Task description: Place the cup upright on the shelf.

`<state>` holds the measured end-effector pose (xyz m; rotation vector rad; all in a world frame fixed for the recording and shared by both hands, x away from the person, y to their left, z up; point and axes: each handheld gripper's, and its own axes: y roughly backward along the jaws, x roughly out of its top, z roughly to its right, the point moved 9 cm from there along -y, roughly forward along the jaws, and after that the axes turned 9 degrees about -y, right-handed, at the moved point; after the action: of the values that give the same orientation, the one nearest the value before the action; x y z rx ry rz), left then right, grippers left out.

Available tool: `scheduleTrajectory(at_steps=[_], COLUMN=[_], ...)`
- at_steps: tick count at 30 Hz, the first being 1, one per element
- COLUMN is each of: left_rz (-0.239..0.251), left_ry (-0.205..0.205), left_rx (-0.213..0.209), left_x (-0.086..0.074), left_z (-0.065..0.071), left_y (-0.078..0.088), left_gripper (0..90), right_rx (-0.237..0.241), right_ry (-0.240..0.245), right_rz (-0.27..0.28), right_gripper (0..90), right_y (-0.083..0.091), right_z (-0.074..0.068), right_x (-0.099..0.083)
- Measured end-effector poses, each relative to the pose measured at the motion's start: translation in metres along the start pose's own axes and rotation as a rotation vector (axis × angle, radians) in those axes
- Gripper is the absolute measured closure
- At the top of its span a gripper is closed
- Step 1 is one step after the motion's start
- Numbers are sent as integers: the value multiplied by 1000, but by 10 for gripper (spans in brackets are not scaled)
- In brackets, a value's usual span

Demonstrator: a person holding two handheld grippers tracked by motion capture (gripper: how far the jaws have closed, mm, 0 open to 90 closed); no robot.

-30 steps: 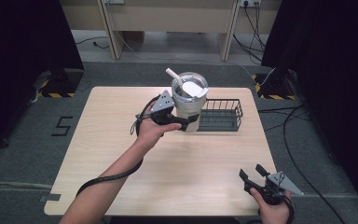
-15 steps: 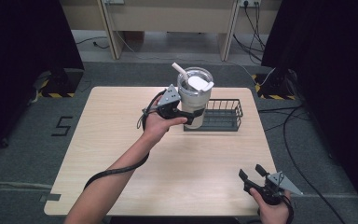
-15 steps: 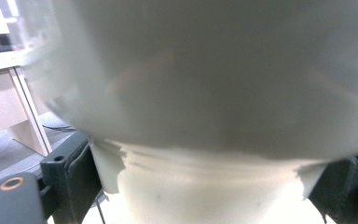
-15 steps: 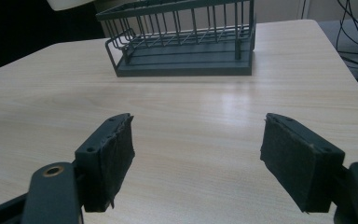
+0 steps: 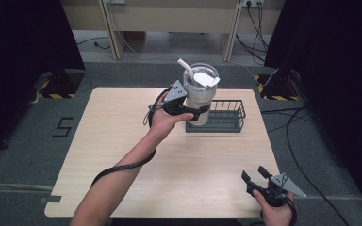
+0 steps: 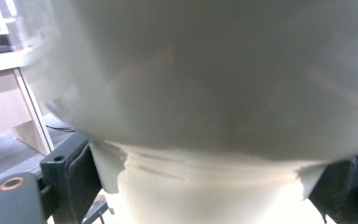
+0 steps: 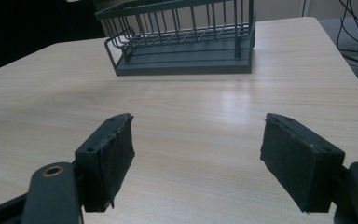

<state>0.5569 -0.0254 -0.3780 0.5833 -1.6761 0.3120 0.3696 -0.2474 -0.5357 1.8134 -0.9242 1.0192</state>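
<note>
High view, left gripper (image 5: 199,112): it is closed around the lower body of the tumbler (image 5: 200,96), which is held in the air, upright with a slight tilt.
High view, tumbler: it is seen above the left end of the wire basket (image 5: 226,115), its base apparently just over or inside the near rim; contact with the basket cannot be told. A straw (image 5: 185,66) sticks out of the lid.
High view, change: over the last second the tumbler has been carried up and to the right, from beside the basket's left end to over it. This is judged to be a placing move about halfway done, with lowering and release left.
High view, right gripper (image 5: 257,177): it is held by the hand at the near right corner of the table (image 5: 122,141), well apart from the basket, and has not been moved.
Left gripper view, tumbler (image 6: 214,116): the pale wall is pressed close to the lens, blurred, with a jaw on each side of the narrower lower part; a firm hold is indicated.
Right gripper view, jaws: they are spread wide with nothing between them; bare table (image 7: 191,121) lies beyond.
Right gripper view, basket (image 7: 182,42): it stands across the table with nothing seen inside it.
</note>
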Motion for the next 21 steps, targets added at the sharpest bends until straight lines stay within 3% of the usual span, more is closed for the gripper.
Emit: scheduleTrajectory(at_steps=[21], left_rz=[-19], left_ry=[10], left_rx=[16], left_x=[2], left_z=[-13], left_y=[-25], left_gripper=[105], right_rx=[1], right_ry=[-6], right_rz=[2], right_gripper=[255], right_y=[1], right_z=[3], right_x=[1])
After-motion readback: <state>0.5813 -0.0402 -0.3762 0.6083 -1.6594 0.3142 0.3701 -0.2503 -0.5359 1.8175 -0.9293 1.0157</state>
